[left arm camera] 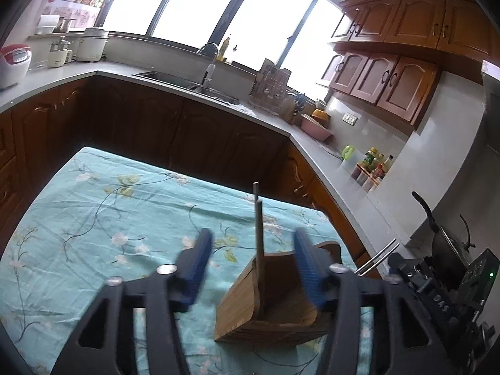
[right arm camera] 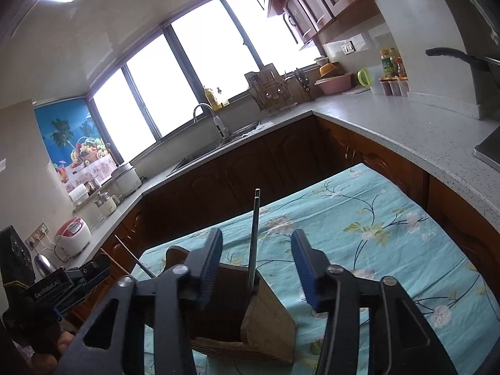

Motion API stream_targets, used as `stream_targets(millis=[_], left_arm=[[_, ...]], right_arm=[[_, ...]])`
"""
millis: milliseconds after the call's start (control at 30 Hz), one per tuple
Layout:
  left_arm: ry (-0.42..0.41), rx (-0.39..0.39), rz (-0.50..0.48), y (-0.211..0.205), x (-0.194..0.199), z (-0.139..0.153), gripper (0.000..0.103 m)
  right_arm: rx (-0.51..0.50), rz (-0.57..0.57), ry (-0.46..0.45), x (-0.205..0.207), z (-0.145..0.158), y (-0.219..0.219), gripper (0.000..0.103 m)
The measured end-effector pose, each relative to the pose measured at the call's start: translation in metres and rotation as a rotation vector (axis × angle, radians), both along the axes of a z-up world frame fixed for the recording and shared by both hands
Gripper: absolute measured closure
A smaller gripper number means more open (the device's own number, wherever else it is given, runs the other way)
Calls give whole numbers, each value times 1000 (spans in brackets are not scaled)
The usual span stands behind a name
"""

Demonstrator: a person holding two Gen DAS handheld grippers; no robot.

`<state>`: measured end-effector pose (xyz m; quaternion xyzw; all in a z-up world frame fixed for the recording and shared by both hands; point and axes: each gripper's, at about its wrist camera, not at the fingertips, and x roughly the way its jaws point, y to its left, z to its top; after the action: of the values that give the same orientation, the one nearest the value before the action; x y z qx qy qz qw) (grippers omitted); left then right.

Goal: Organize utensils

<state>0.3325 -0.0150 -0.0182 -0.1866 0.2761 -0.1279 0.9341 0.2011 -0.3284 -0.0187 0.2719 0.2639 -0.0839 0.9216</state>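
Now both the left claw (left arm camera: 250, 268) and the right claw (right arm camera: 256, 268) are wide and empty, with the wooden holder (left arm camera: 275, 309) and its two metal chopsticks (left arm camera: 257, 218) right between their fingers, so more utensils probably come next.

1. I see the wooden holder (left arm camera: 268, 300) standing near the table's (left arm camera: 93, 218) right edge, directly under both grippers.
2. Two metal chopsticks (left arm camera: 258, 218) rise upright from it, blocking a straight descent between my left gripper's (left arm camera: 250, 265) spread fingers.
3. The cloth toward the table's left and far edges lies bare, giving me room.
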Motion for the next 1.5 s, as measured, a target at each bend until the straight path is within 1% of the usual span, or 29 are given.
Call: stream_targets(millis=[33, 100, 167, 200, 500, 633, 833, 1267, 1400, 1500], left_arm=[[7, 5, 14, 1, -3, 0, 24], [11, 7, 27, 5, -12, -1, 23], [31, 18, 30, 7, -20, -1, 21], [39, 19, 32, 9, -24, -2, 21], [93, 18, 45, 27, -68, -1, 21], [100, 23, 44, 33, -88, 1, 21], [131, 21, 36, 46, -121, -4, 21], [204, 27, 42, 66, -185, -15, 21], [228, 26, 49, 72, -200, -20, 21], [246, 26, 54, 75, -206, -24, 21]], right_arm=[[5, 3, -2, -2, 1, 0, 49], [14, 10, -11, -5, 3, 1, 27], [5, 14, -22, -10, 6, 3, 19], [-4, 16, -25, -13, 7, 4, 18], [-9, 56, -18, -43, 12, 18, 16], [-3, 66, -10, -55, 14, 24, 16], [9, 83, -2, -77, 16, 36, 16], [38, 149, 72, -119, 0, 69, 16], [32, 167, 89, -131, -6, 77, 16], [35, 174, 112, -140, -16, 83, 16]])
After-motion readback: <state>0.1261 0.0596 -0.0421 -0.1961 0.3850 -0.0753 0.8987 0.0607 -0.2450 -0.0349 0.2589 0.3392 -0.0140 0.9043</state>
